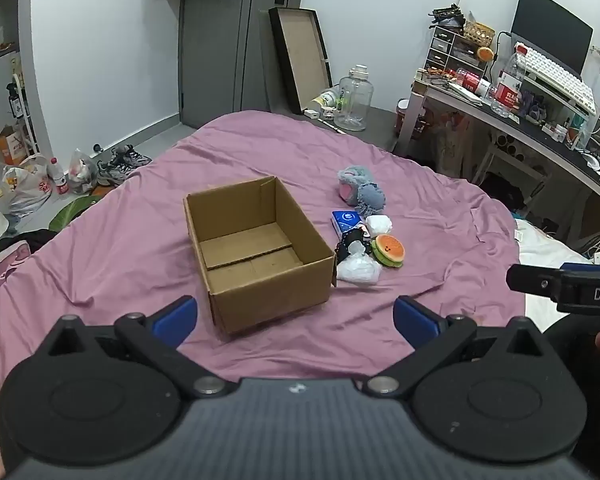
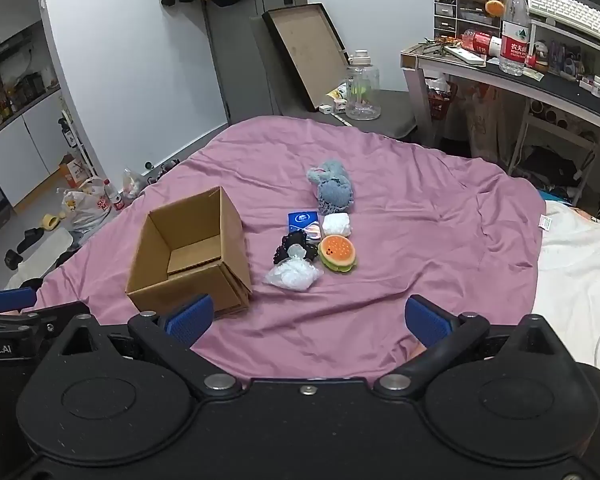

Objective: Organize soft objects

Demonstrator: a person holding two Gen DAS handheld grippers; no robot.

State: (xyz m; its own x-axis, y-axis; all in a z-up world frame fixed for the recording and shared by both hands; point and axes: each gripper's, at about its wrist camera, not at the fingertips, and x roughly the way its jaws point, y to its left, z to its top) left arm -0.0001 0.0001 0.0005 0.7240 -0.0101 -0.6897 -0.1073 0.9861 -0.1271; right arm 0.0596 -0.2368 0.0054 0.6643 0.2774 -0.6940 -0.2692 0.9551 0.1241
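A small cluster of soft items lies on the pink bedsheet (image 2: pixel 420 240) just right of an empty cardboard box (image 2: pixel 188 256): a hamburger squishy (image 2: pixel 337 253), a clear bag of white stuffing (image 2: pixel 294 274), and a grey plush toy (image 2: pixel 334 190). All look light and squashy, best pinched across the middle. The left gripper (image 1: pixel 296 320) and right gripper (image 2: pixel 308 320) hover near the bed's edge, jaws spread wide and empty.

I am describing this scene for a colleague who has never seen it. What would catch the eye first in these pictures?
First, the pink-purple bedsheet that fills the middle, with an open, empty cardboard box standing on it. Just right of the box lies a small cluster of soft things: a grey plush toy, an orange burger-shaped squishy and a clear bag of white stuff. Both grippers, left and right, wait wide open in front.
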